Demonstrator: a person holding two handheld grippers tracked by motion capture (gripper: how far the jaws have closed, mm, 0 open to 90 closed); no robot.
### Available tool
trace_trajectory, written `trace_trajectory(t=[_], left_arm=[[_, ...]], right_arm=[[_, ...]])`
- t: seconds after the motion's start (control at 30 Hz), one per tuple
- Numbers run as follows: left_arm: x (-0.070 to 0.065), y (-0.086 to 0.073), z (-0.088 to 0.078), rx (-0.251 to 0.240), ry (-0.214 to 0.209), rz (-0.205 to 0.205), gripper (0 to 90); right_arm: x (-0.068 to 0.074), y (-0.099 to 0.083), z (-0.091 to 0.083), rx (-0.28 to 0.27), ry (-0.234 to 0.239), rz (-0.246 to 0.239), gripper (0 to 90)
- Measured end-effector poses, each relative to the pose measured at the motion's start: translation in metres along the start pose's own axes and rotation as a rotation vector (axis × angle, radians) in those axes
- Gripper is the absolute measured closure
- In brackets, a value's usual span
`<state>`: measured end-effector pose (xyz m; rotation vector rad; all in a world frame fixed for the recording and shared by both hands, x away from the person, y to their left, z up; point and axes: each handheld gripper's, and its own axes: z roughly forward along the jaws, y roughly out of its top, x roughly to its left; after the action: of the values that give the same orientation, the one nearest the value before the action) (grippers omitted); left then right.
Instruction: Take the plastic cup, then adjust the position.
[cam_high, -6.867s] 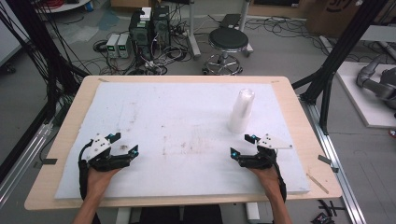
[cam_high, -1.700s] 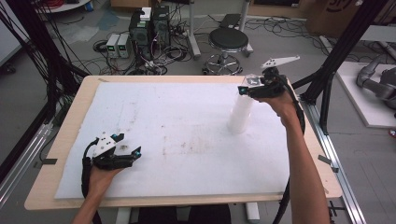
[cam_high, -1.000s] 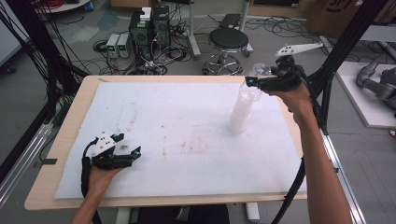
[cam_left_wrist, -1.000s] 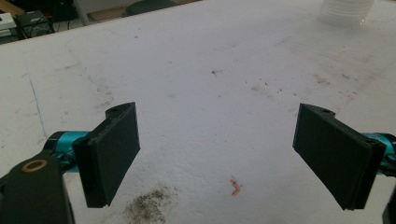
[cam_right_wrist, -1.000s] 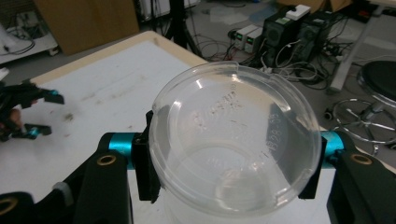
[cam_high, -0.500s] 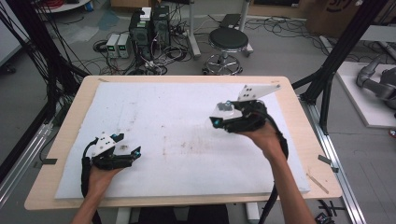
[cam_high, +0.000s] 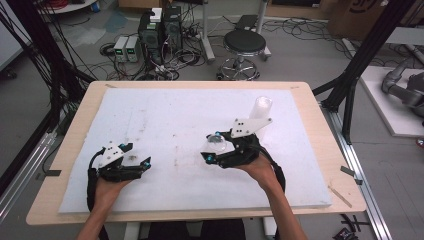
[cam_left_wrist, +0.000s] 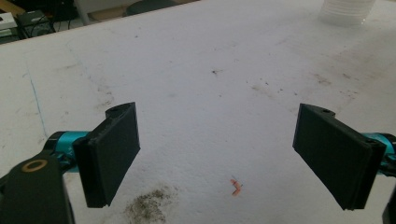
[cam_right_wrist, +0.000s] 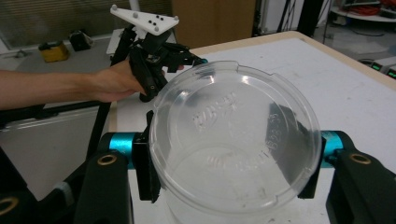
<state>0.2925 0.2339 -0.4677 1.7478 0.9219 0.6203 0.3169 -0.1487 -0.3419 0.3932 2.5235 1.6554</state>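
Cup (cam_high: 216, 143) sits in the right claw (cam_high: 214, 150), centre of the high view, low over the white mat (cam_high: 165, 115). In the right gripper view the clear plastic cup (cam_right_wrist: 236, 140) fills the gap between the two black pads, squeezed at its sides, its embossed bottom facing the camera, so its long axis runs along the claw's pointing line, away from the lens. Cup stack (cam_high: 260, 111) stands upright at upper right of the high view, behind the right hand and well apart from the left claw (cam_high: 136, 159).

Left claw rests on the counter (cam_high: 75, 125) at lower left, jaws spread, nothing between them; only bare mat (cam_left_wrist: 210, 93) ahead, with the stack's base (cam_left_wrist: 346, 10) at top right of the left gripper view.

Key relation: held cup lies right of the left claw, mat between them. Right hand is the one on it; my guess is the cup gets set down mid-mat, and whether mouth or bottom lands first turns on wrist roll.
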Motion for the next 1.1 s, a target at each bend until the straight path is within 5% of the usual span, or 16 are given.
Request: trace_trajectory(t=[0.13, 0.27, 0.7, 1.1], left_arm=[[0.000, 0.000, 0.000, 0.003, 0.002, 0.003, 14.5], [-0.001, 0.000, 0.000, 0.002, 0.002, 0.007, 14.5], [-0.001, 0.000, 0.000, 0.003, 0.000, 0.009, 14.5], [-0.001, 0.000, 0.000, -0.004, -0.002, 0.011, 14.5]], right_arm=[[-0.002, -0.010, 0.003, -0.064, 0.028, 0.028, 41.3], [-0.003, -0.013, 0.004, -0.057, 0.029, 0.013, 41.2], [-0.005, -0.019, 0.003, -0.176, 0.095, 0.025, 41.1], [-0.009, -0.023, 0.003, -0.182, 0.090, 0.036, 41.2]])
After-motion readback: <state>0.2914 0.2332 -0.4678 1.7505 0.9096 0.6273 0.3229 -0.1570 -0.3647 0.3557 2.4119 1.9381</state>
